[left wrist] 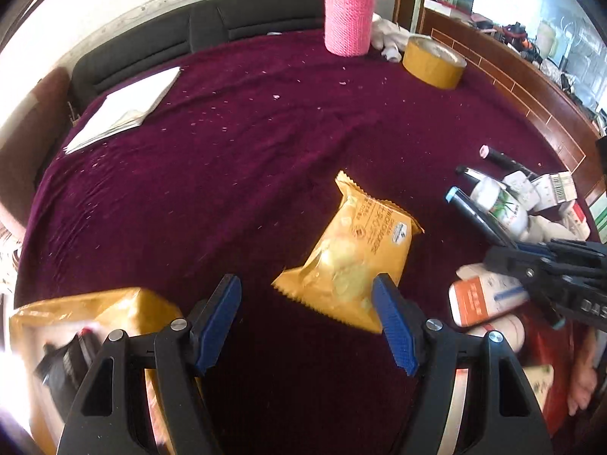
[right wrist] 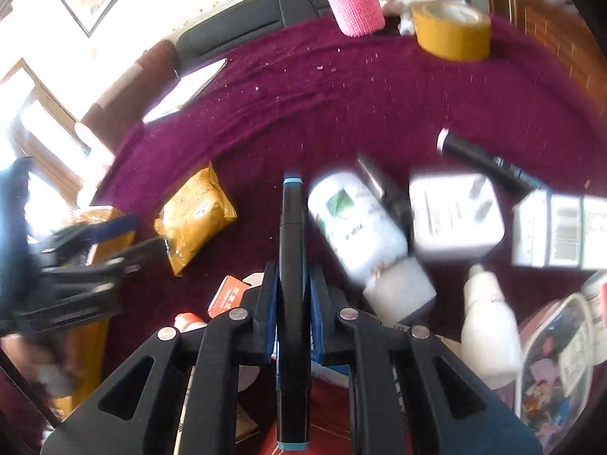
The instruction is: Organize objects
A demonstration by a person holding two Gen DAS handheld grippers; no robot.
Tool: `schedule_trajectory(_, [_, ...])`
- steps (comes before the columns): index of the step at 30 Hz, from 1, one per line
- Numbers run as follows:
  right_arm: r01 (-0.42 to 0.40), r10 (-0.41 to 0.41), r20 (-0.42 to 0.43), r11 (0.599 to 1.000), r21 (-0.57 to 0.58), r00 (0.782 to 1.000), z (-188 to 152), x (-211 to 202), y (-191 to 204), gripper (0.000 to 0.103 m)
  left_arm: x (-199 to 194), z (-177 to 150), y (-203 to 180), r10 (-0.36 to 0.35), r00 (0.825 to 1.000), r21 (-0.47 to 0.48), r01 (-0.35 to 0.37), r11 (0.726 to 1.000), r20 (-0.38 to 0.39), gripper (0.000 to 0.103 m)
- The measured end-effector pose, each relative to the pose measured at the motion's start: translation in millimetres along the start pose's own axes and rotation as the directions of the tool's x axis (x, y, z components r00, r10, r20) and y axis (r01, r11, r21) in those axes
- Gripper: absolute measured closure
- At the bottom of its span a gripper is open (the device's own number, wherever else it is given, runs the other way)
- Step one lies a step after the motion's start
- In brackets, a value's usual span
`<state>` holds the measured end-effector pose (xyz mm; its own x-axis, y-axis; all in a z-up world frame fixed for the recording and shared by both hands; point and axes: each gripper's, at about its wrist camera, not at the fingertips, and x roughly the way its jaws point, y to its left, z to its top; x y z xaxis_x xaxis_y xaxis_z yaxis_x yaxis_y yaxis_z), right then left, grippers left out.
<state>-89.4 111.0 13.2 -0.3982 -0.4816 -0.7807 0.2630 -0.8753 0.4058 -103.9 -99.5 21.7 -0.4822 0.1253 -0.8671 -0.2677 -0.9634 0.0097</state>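
Observation:
My left gripper (left wrist: 307, 303) is open and empty, just in front of a yellow snack packet (left wrist: 353, 254) lying on the purple cloth (left wrist: 227, 151). A yellow box (left wrist: 114, 311) sits to its lower left. My right gripper (right wrist: 292, 288) is shut on a black marker with a blue cap (right wrist: 291, 258), held above the cloth; it also shows in the left wrist view (left wrist: 478, 216). The snack packet shows in the right wrist view (right wrist: 193, 216), with the left gripper (right wrist: 95, 250) beside it. A white bottle (right wrist: 356, 223) lies right of the marker.
A pink knitted holder (left wrist: 349, 15) and a tape roll (left wrist: 434, 62) stand at the back. A white booklet (left wrist: 125, 108) lies back left. White boxes (right wrist: 455, 216), a black tube (right wrist: 485, 163), a small white bottle (right wrist: 489, 330) and an orange box (left wrist: 478, 299) crowd the right side.

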Motion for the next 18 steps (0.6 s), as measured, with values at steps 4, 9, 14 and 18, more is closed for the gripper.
schedule_trajectory(4, [-0.073, 0.074, -0.019, 0.996, 0.060, 0.997, 5, 4, -10, 0.091, 14, 13, -15, -0.007, 1.000, 0.013, 0.007, 1.000, 0.000, 0.037])
schedule_trajectory(9, [-0.082, 0.084, -0.016, 0.995, 0.063, 0.996, 5, 5, -10, 0.091, 27, 21, -40, 0.015, 1.000, 0.075, -0.013, 0.997, -0.017, 0.032])
schedule_trajectory(14, [-0.085, 0.086, -0.013, 0.994, 0.067, 0.996, 4, 5, -8, 0.091, 35, 37, -54, 0.065, 0.998, 0.121, -0.066, 0.990, 0.013, 0.032])
schedule_trajectory(18, [-0.086, 0.086, -0.006, 0.994, 0.063, 0.996, 2, 3, -8, 0.091, 32, 40, -52, 0.032, 0.999, 0.079, -0.033, 0.996, 0.021, 0.064])
